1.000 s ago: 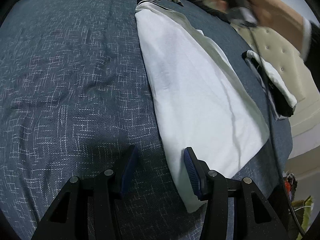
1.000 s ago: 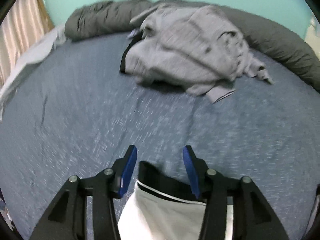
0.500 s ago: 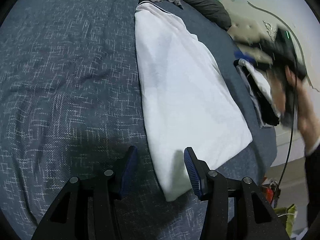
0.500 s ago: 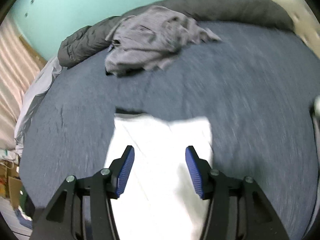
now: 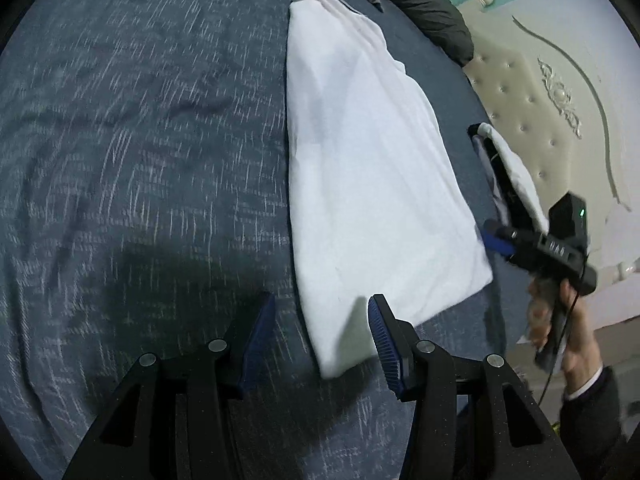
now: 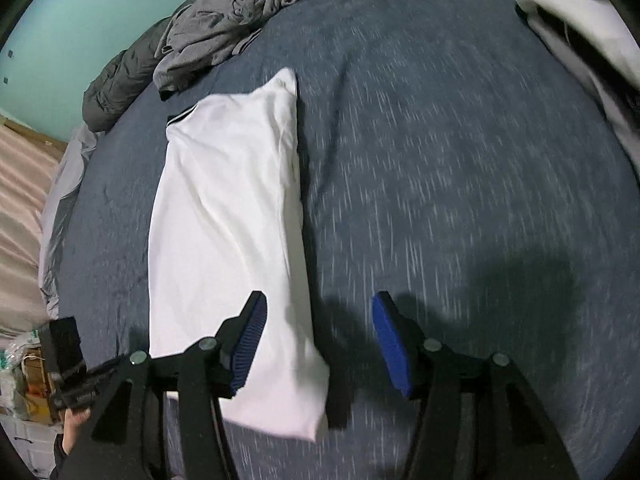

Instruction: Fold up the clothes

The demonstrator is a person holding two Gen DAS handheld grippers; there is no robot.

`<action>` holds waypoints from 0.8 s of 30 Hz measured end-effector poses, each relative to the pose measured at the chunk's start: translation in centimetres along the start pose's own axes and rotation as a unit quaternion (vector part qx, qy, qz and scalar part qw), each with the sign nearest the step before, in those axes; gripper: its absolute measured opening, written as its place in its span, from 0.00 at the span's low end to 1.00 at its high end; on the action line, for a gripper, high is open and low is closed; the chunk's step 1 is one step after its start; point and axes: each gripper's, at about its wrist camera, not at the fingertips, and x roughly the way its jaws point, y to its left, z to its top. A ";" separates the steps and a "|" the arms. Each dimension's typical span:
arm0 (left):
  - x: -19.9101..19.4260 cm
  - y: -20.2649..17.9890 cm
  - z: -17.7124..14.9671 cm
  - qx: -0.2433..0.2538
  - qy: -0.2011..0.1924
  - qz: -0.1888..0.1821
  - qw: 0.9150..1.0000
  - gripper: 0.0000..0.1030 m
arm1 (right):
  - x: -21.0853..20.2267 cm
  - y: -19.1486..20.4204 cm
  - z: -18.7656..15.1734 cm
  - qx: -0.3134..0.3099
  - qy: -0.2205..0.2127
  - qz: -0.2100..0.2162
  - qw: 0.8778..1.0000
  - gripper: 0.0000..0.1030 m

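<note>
white shirt point(image 5: 372, 184) lies as a long folded strip on the bed point(image 5: 140, 160), long axis running away from both grippers.
near end sits between the spread, empty fingers of the left gripper point(image 5: 322, 334); right gripper point(image 6: 320, 344), just been opening, empty, straddles its near right corner.

Bedroom, bed point(image 5: 140, 140), tufted headboard point(image 5: 532, 92)
</note>
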 end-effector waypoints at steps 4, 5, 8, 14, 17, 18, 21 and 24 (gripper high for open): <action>-0.2 0.5 -0.7 -0.020 0.002 -0.016 1.000 0.51 | 0.4 -0.1 -1.8 0.000 0.019 0.010 1.000 0.56; -0.2 0.5 -0.8 -0.025 0.003 -0.021 0.999 0.51 | 0.5 -0.1 -2.3 0.000 0.023 0.010 1.000 0.56; -0.3 0.9 -1.1 -0.046 0.005 -0.040 0.998 0.51 | 1.1 -0.5 -3.6 0.008 0.032 0.016 0.999 0.56; 0.2 0.8 -1.2 -0.063 0.004 -0.057 0.996 0.51 | 1.2 -0.3 -4.8 0.023 0.039 0.048 0.998 0.56; 0.8 1.0 -1.0 -0.071 0.000 -0.069 0.995 0.51 | 1.2 -0.2 -4.8 0.030 0.045 0.059 0.997 0.56; 1.0 0.9 -0.9 -0.065 0.000 -0.066 0.996 0.50 | 1.3 -0.2 -4.7 0.032 0.046 0.058 0.997 0.56; 1.4 0.3 -0.7 -0.054 -0.002 -0.058 0.997 0.48 | 1.9 -0.3 -4.5 0.037 0.047 0.060 0.996 0.56; 1.8 0.0 -0.5 -0.051 0.000 -0.052 0.997 0.24 | 2.1 -0.3 -4.4 0.037 0.047 0.067 0.996 0.56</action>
